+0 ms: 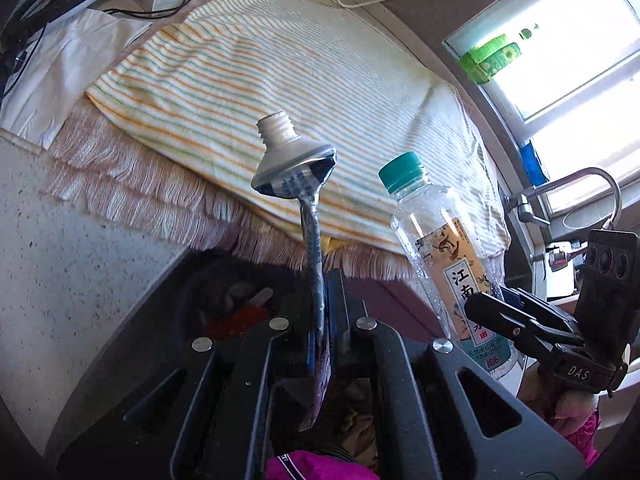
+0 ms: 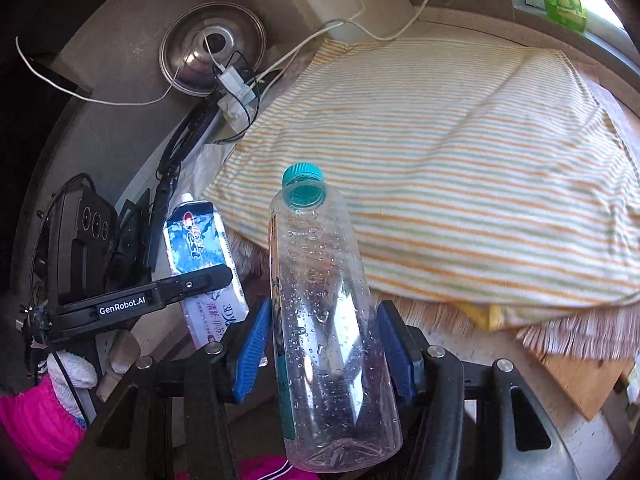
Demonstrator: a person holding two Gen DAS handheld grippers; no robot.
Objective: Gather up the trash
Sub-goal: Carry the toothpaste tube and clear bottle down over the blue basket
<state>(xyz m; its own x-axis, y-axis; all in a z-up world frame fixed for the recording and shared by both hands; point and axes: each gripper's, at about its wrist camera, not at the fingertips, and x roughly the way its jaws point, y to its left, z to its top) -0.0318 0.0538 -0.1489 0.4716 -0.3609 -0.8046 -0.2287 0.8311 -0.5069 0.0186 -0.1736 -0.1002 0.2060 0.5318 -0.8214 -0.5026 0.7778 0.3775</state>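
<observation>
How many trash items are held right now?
2: a flattened, capless toothpaste tube in the left gripper, an empty plastic bottle with a teal cap in the right gripper. More may lie hidden.

1. "GenRobot.AI" stands in white letters on the black arm of the left gripper, seen from the right wrist view.
2. "DAS" stands in pale letters on the black body of the right gripper.
3. The flattened blue-and-white toothpaste tube carries a red-and-blue "Crest" logo, with "3D" and Chinese characters lower down (too small to read).
4. The clear plastic bottle with a teal cap has a label with large Chinese characters "江南"; the smaller print is unreadable.
</observation>
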